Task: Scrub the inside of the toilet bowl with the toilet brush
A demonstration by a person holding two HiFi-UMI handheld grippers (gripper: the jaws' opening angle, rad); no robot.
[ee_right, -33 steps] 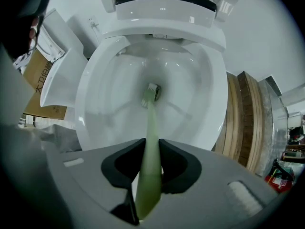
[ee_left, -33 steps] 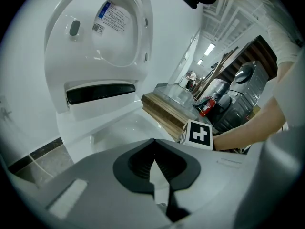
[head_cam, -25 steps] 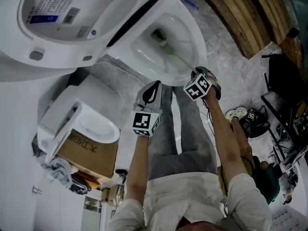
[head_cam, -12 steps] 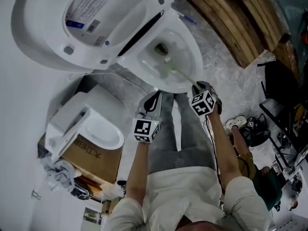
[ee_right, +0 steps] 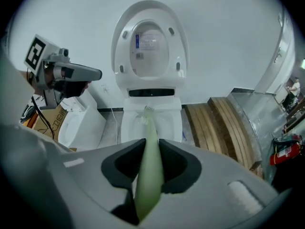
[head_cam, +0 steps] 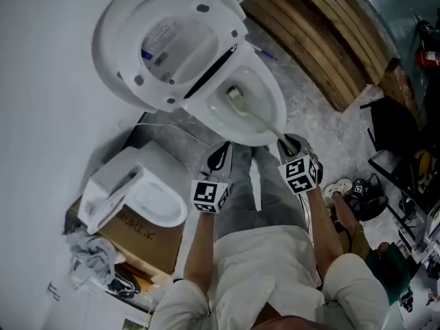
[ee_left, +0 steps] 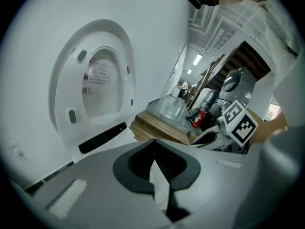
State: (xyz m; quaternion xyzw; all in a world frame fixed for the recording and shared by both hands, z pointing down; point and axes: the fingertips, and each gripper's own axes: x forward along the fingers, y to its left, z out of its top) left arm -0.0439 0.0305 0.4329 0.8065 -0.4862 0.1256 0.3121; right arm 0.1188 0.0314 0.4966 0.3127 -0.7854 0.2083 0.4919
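— Right, what worries you most?

— Biggest first: the toilet bowl (head_cam: 280,105). The toilet brush (head_cam: 258,117) has its head down inside it, near the drain, and a fast flick could spray water over the rim.

— And the grip?

— My right gripper (ee_right: 151,144) pinches the green handle near its end, so hard pushing may twist it in the jaws. My left gripper (ee_left: 153,149) hangs pressed together and empty, steadying nothing.
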